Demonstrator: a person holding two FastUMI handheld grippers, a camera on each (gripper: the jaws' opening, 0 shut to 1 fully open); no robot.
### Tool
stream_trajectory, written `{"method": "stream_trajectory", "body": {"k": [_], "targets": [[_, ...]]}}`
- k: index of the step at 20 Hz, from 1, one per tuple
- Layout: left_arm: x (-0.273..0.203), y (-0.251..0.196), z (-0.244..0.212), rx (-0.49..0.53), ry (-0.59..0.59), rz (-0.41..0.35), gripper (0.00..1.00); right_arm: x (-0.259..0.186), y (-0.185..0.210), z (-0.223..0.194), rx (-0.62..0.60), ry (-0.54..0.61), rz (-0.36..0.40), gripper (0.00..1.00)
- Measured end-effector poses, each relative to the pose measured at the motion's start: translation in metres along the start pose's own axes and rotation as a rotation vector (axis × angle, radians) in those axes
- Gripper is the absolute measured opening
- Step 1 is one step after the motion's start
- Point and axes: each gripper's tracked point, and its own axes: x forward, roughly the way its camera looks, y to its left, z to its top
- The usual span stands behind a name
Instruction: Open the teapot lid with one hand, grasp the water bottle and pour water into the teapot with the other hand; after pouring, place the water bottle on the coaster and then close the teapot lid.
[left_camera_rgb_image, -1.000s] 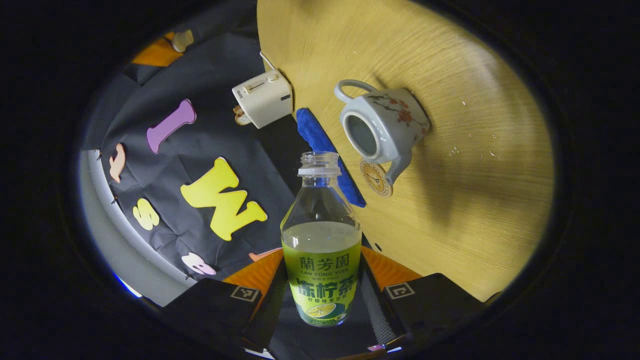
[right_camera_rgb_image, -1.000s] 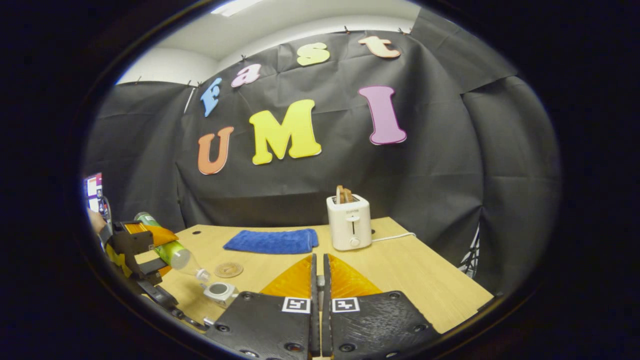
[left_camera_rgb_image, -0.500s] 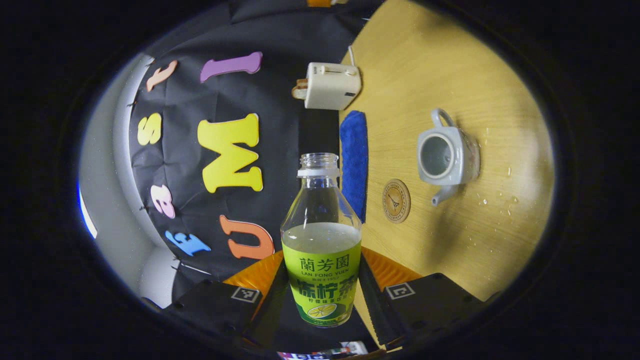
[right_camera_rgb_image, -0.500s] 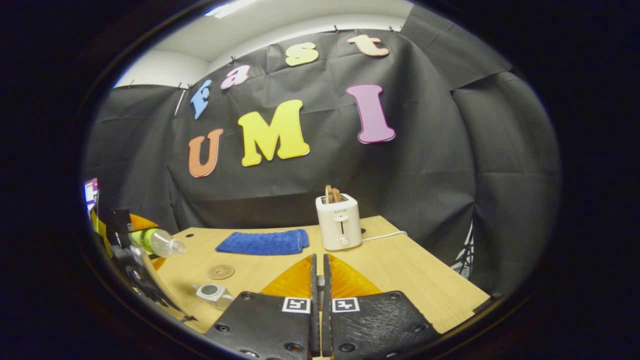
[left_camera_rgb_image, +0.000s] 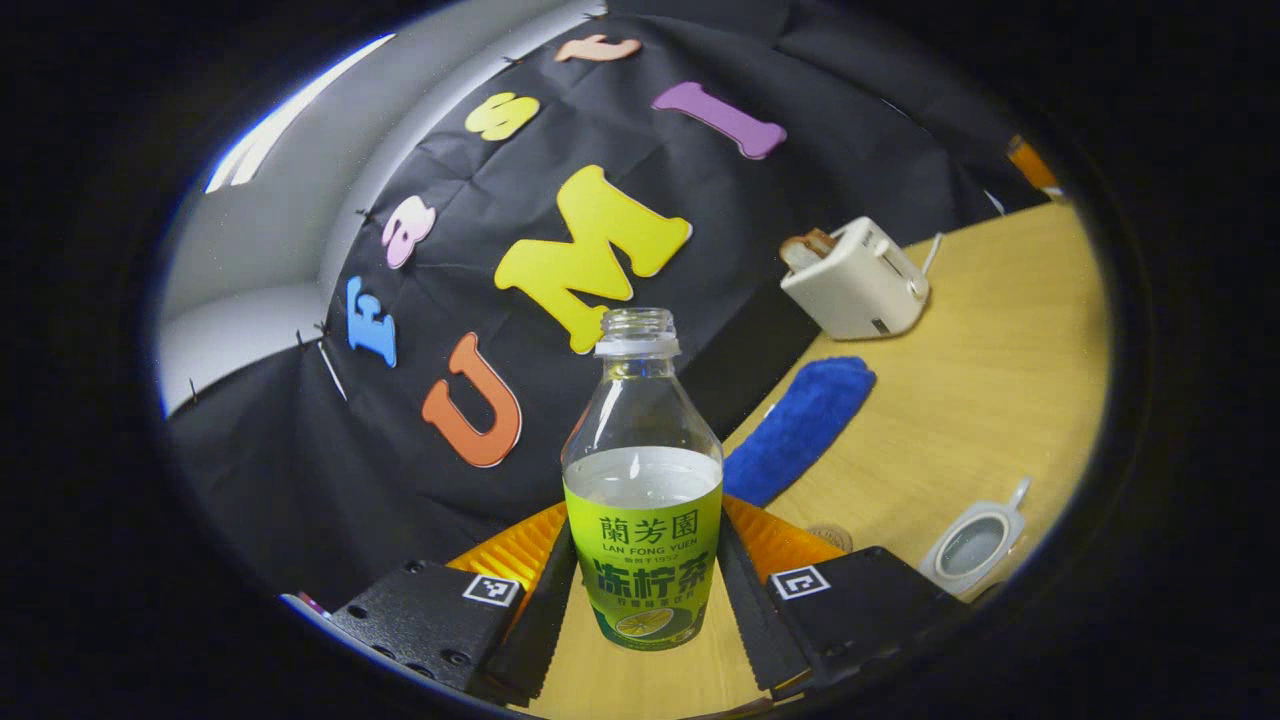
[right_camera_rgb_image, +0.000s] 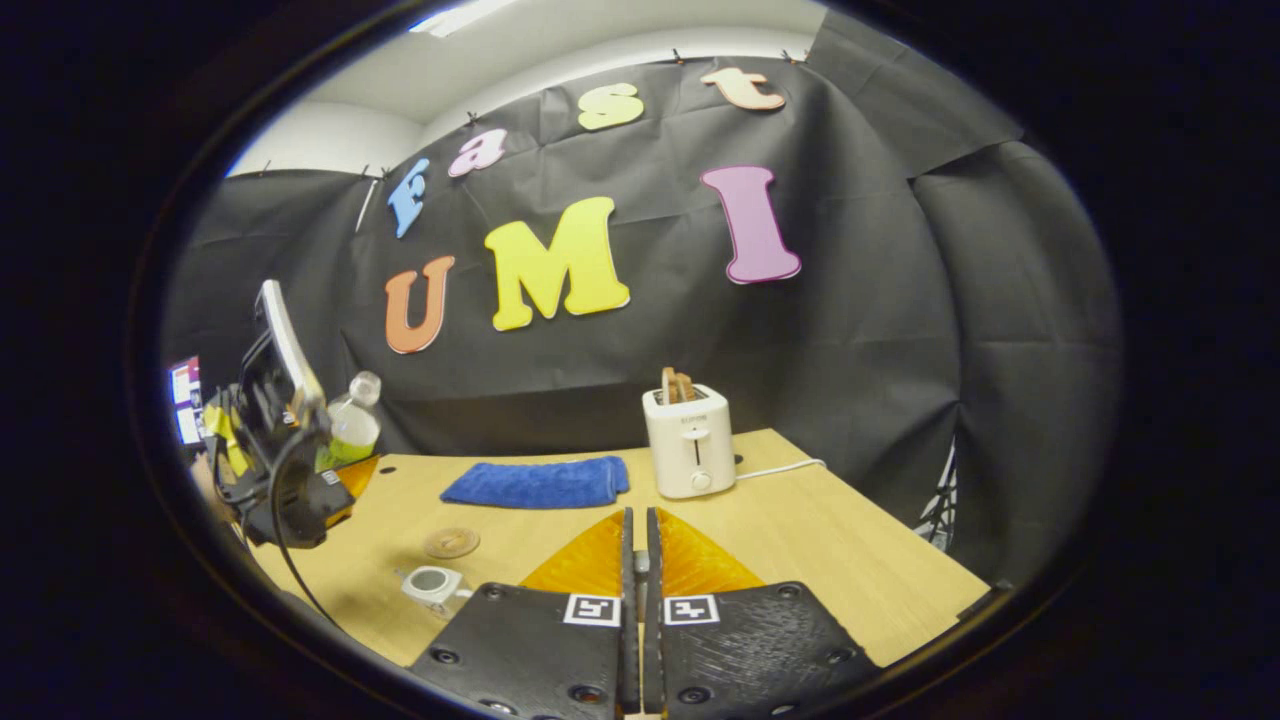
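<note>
Nearest in left gripper view: my left gripper (left_camera_rgb_image: 643, 600) has both fingers clamped on the water bottle (left_camera_rgb_image: 642, 500), cap off, approx half full, raised above the table (left_camera_rgb_image: 980, 380). In right gripper view my right gripper (right_camera_rgb_image: 640, 570) is closed, fingers nearly touching w/ a small lid knob pinched between them. Just beyond, the teapot (right_camera_rgb_image: 432, 583) sits open on the table, coaster (right_camera_rgb_image: 450, 542) near it. Further back: blue cloth (right_camera_rgb_image: 535, 482), then toaster (right_camera_rgb_image: 688, 448) by the wall.
</note>
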Motion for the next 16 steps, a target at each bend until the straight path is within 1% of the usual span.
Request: {"method": "stream_trajectory", "body": {"k": [1, 3, 6, 8, 9, 10, 13, 15, 16], "targets": [[0.010, 0.001, 0.004, -0.086, -0.025, -0.004, 0.76, 0.001, 0.000, -0.003, -0.006, 0.004, -0.001, 0.01], [0.013, -0.004, -0.001, -0.261, -0.053, -0.011, 0.76, 0.002, 0.003, -0.005, -0.013, 0.009, -0.001, 0.01], [0.036, -0.013, -0.009, -0.537, -0.049, -0.034, 0.76, 0.004, 0.005, -0.006, -0.009, 0.009, 0.001, 0.02], [0.055, -0.012, -0.012, -0.679, -0.058, -0.044, 0.78, 0.008, 0.004, -0.011, -0.004, 0.015, -0.002, 0.01], [0.058, -0.013, -0.017, -0.711, -0.054, -0.045, 0.78, 0.010, 0.004, -0.014, -0.001, 0.022, -0.003, 0.01], [0.064, -0.018, -0.023, -0.717, -0.040, -0.054, 0.78, 0.012, 0.003, -0.017, 0.001, 0.034, -0.005, 0.01], [0.074, -0.039, -0.039, -0.726, 0.009, -0.087, 0.78, 0.019, -0.003, -0.028, -0.004, 0.063, -0.021, 0.02], [0.078, -0.050, -0.044, -0.730, 0.030, -0.104, 0.78, 0.023, -0.005, -0.034, -0.003, 0.079, -0.028, 0.01], [0.080, -0.053, -0.044, -0.714, 0.032, -0.110, 0.78, 0.023, -0.007, -0.035, -0.001, 0.085, -0.034, 0.01]]}}
